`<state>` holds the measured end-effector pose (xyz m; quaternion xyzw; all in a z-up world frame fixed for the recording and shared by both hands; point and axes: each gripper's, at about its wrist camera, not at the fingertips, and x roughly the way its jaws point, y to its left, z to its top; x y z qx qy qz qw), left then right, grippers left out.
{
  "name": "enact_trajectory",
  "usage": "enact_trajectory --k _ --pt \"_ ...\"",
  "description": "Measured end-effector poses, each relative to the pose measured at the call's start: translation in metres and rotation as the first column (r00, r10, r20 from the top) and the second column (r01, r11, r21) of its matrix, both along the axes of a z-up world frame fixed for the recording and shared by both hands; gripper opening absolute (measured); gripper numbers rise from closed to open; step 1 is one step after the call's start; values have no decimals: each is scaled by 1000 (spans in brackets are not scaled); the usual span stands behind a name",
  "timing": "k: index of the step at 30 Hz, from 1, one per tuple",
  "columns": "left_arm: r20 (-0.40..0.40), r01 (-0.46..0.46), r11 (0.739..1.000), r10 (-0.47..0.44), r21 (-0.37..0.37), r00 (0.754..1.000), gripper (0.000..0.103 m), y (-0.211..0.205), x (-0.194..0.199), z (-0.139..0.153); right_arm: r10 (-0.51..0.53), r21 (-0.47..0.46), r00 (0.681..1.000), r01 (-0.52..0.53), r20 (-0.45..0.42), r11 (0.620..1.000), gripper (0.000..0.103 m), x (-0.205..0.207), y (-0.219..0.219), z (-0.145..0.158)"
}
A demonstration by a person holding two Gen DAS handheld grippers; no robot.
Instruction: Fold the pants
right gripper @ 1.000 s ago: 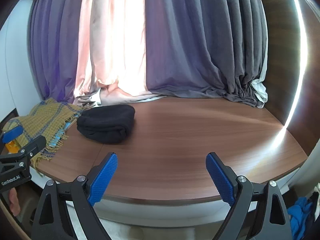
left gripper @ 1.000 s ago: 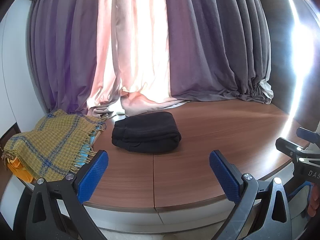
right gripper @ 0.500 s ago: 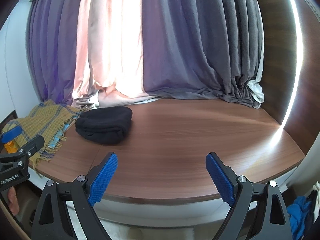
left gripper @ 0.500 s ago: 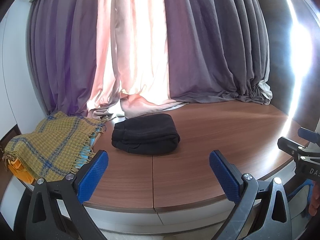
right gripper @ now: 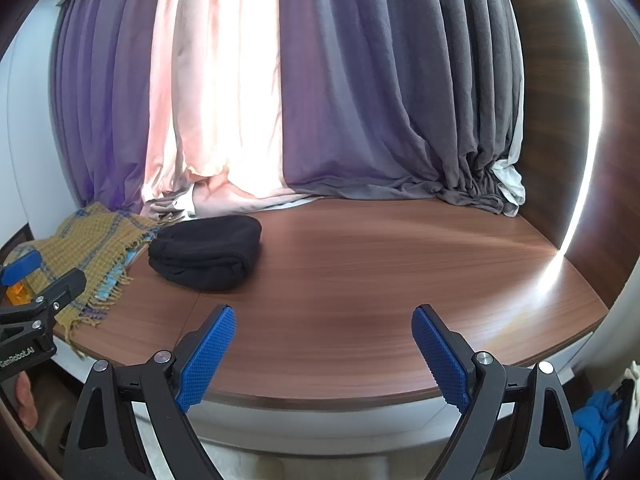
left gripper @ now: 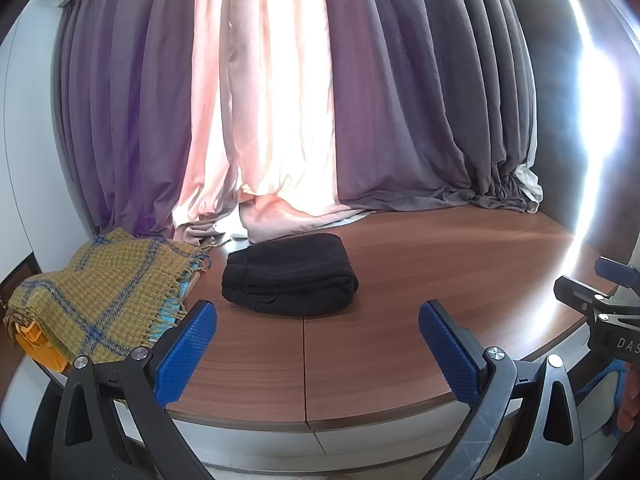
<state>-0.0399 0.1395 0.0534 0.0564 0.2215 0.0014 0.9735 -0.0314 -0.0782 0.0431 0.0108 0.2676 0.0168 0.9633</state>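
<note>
Where the left claw [right gripper: 24,280] shows in the right view, its body reads "GenRobot.AI"; the right claw [left gripper: 600,284] shows "DAS". Both stand spread wide, gripping nothing. Folded black pants [left gripper: 290,276] lie on the table [left gripper: 440,272], well beyond both claws, beside a plaid blanket [left gripper: 100,300].

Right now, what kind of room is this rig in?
Likely a home, a bedroom or living room by a window. Floor-length curtains with daylight behind pool onto a curved wooden platform; folded black pants and a plaid blanket lie on it.
</note>
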Motion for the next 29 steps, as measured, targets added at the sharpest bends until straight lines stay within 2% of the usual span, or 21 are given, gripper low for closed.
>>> enact_trajectory --k 29 --pt "6 -32 999 32 -1 999 103 -5 -3 -1 -5 -2 1000 5 -7 1000 91 5 -1 -4"
